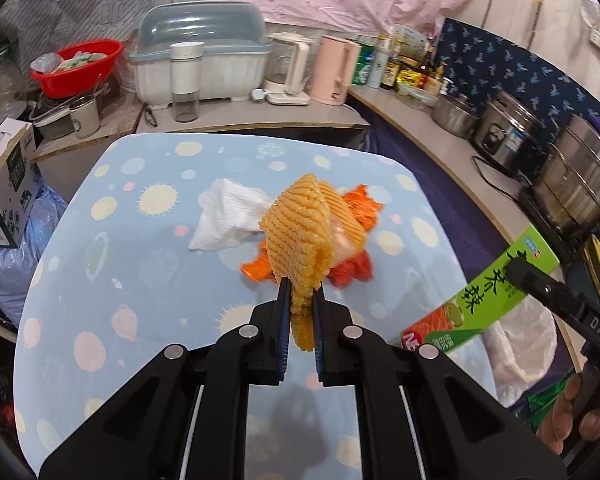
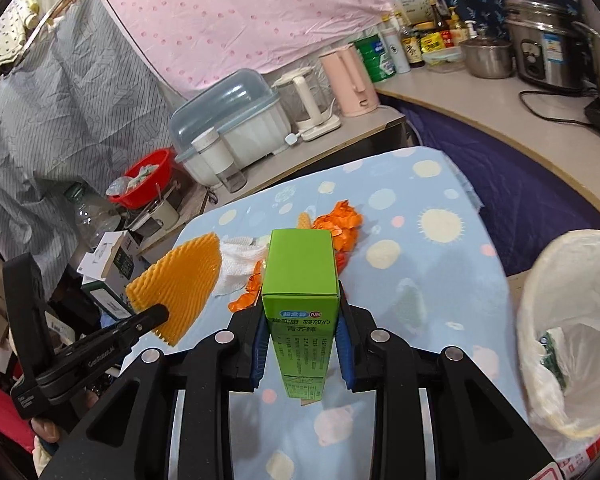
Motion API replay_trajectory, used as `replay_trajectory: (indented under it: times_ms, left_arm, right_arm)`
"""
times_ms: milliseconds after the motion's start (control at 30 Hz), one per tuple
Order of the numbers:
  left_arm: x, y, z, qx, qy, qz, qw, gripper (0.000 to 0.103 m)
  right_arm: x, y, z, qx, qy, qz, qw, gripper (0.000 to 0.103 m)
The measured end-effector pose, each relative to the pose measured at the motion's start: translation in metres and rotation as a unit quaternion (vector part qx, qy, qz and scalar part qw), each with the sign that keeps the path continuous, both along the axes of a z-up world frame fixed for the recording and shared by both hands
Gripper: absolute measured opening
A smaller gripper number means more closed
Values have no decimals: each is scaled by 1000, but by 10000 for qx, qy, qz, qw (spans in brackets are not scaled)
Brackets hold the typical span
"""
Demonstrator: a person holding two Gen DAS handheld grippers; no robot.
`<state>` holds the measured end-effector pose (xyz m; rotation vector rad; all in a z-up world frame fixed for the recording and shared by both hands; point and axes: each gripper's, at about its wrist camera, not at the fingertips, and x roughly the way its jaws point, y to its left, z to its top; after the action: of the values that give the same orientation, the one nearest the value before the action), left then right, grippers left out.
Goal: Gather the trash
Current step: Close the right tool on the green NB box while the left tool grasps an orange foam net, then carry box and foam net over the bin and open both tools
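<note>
Holding now: your left hand-held gripper (image 1: pixel 302 300) is clamped on the orange foam fruit net (image 1: pixel 300 232); your right hand-held gripper (image 2: pixel 302 316) is clamped on the green carton (image 2: pixel 300 280), both lifted above the bench (image 1: pixel 100 280).
Foam net: likely light, soft and springy; pinch it deep, since an edge could slip free.
Green carton: probably empty, stiff but crushable; grip its flat sides.
Left behind: white tissue (image 1: pixel 230 216) and orange wrapper (image 2: pixel 338 226) lie on the bench.
Surface: soft patterned cloth, which may snag.
Room: a lined trash bin (image 2: pixel 568 320) stands just beside the bench, to your right.
</note>
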<state>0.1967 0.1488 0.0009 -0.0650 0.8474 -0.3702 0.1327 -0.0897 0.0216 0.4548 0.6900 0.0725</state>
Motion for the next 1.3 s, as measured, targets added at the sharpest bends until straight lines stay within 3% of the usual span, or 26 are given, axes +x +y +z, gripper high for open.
replay_trajectory:
  times_ms: [333,733,933,1300]
  left_arm:
    - [-57,-69,14,100,-150,-832,9964,10]
    - [-102,-163,19,200,-207,-1792,9834,10]
    - [-117,-208,20,239,-217,-2162,9758,10]
    - [-123,-271,9,420,-146,-2539,9662,10]
  right_arm:
    - [-69,-65,21,-29,-322,-804,9962,28]
    - [-142,-156,27,-102,-484,-1965,9793,28]
    - [-162,-184,23,-281,-438,-2275,9724,28]
    - [-169,-215,8,-184,-303,-2577,9656,28]
